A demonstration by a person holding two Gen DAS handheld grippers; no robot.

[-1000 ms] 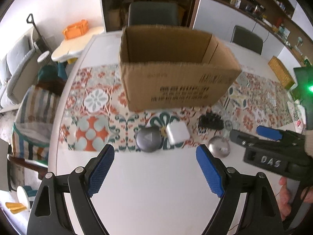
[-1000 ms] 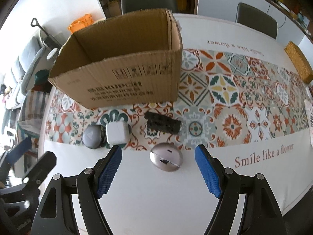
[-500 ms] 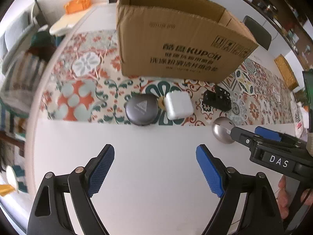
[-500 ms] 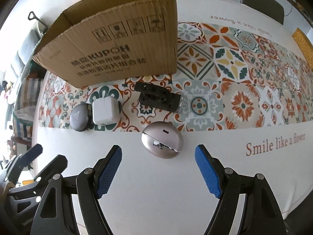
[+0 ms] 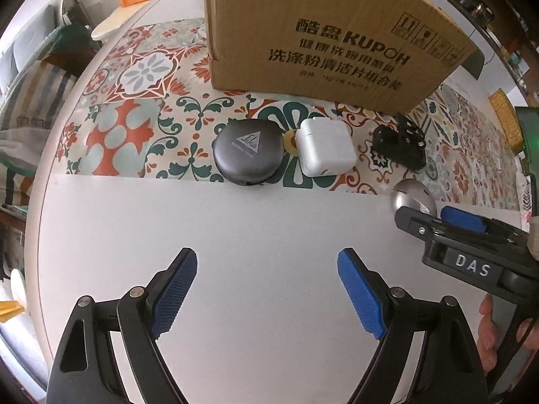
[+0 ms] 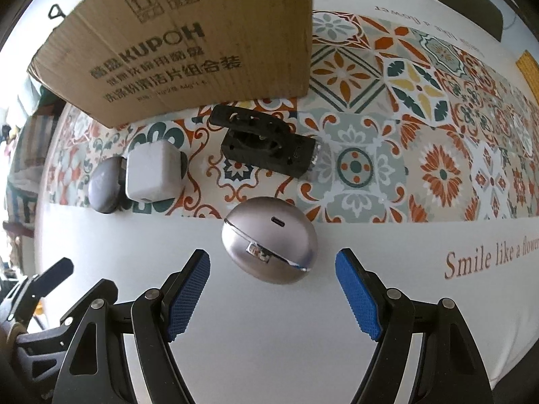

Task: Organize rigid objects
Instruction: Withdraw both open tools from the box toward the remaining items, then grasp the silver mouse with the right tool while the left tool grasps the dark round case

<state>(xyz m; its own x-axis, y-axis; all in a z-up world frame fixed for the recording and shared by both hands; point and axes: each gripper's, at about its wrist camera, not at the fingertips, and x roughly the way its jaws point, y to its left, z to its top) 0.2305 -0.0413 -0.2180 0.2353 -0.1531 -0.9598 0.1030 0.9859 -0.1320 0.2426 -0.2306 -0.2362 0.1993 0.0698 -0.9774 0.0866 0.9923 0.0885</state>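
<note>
Cardboard box (image 5: pixel 323 30) stands behind 4 items: black bracket (image 6: pixel 266 143), white charger (image 5: pixel 325 150), round dark case (image 5: pixel 248 150), silver oval case (image 6: pixel 269 240) before right gripper (image 6: pixel 273 289); left gripper (image 5: pixel 267 291) likewise spread, empty.

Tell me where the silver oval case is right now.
In the right wrist view the silver oval case lies on the white table just ahead of the open right claw, at the patterned runner's near edge, below the black part.
</note>
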